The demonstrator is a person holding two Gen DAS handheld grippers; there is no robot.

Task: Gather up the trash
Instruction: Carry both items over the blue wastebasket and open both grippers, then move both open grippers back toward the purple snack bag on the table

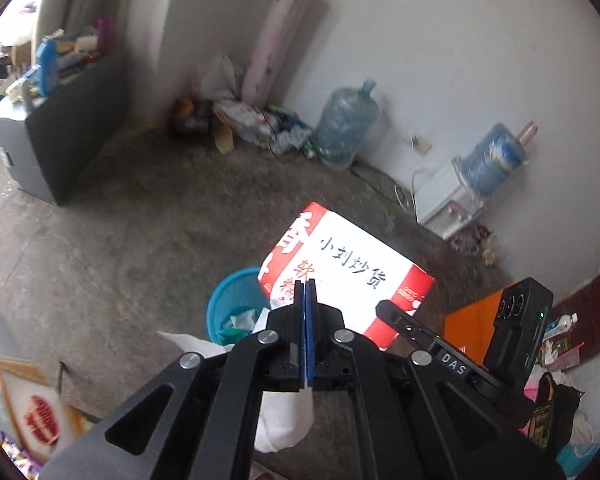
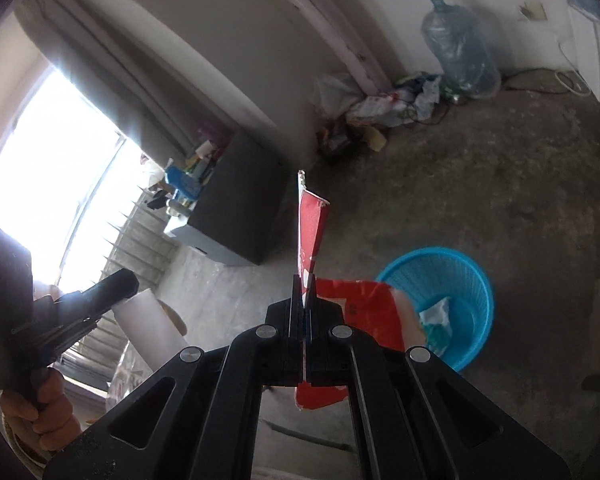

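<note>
Trash basket (image 2: 440,300) holds crumpled paper (image 2: 436,320).

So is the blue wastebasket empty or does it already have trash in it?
Partly filled: the blue wastebasket stands upright on the floor with crumpled white and green scraps lying in it.

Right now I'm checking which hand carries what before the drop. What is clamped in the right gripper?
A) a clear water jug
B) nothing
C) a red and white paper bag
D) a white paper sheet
C: the right gripper is shut on the red and white paper bag, near the blue basket.
</note>
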